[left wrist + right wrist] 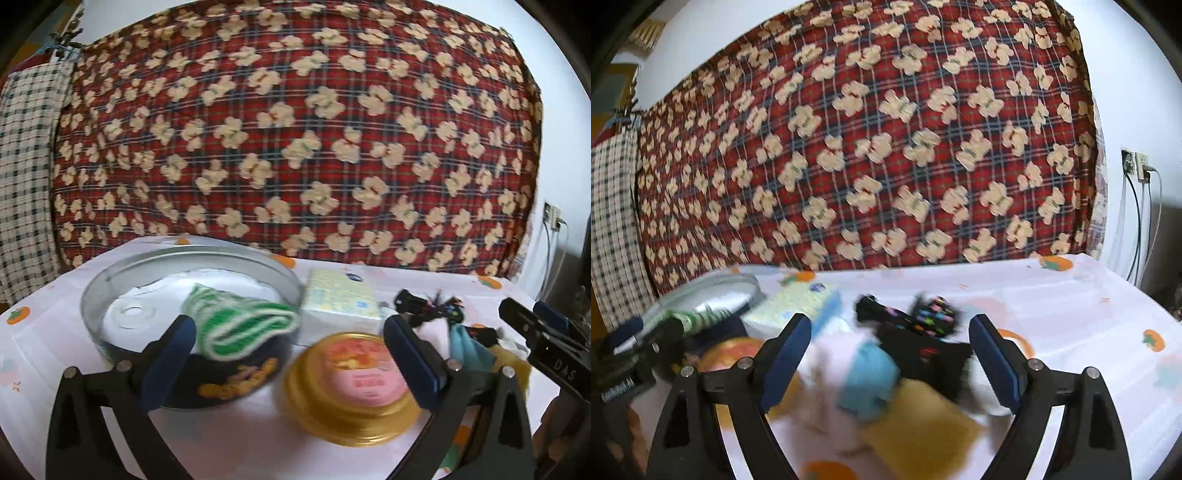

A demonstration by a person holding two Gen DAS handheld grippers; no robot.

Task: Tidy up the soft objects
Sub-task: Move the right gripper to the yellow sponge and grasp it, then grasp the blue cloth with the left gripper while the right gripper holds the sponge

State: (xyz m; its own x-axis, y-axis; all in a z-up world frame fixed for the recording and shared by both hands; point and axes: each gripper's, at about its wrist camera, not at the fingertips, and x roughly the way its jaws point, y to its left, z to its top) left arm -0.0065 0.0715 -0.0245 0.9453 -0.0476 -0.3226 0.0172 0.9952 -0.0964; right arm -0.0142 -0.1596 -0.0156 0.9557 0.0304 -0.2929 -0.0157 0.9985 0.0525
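A round metal tin (110,295) stands at the left of the table with a green-and-white knitted piece (240,325) draped over its front rim. Its gold lid (351,387) lies beside it. My left gripper (291,347) is open and empty, with one finger by the tin and one right of the lid. My right gripper (890,350) is open and empty above a blurred pile: a blue cloth (871,376), a yellow piece (923,432), a black cloth (923,350) and a pale pink cloth (834,362). The right gripper also shows in the left wrist view (532,325).
A pale packet of tissues (340,299) lies behind the lid. The white tablecloth (1071,302) has orange fruit prints. A red plaid blanket with bear shapes (295,129) hangs behind the table. Wall sockets and cables (1137,170) are at the right.
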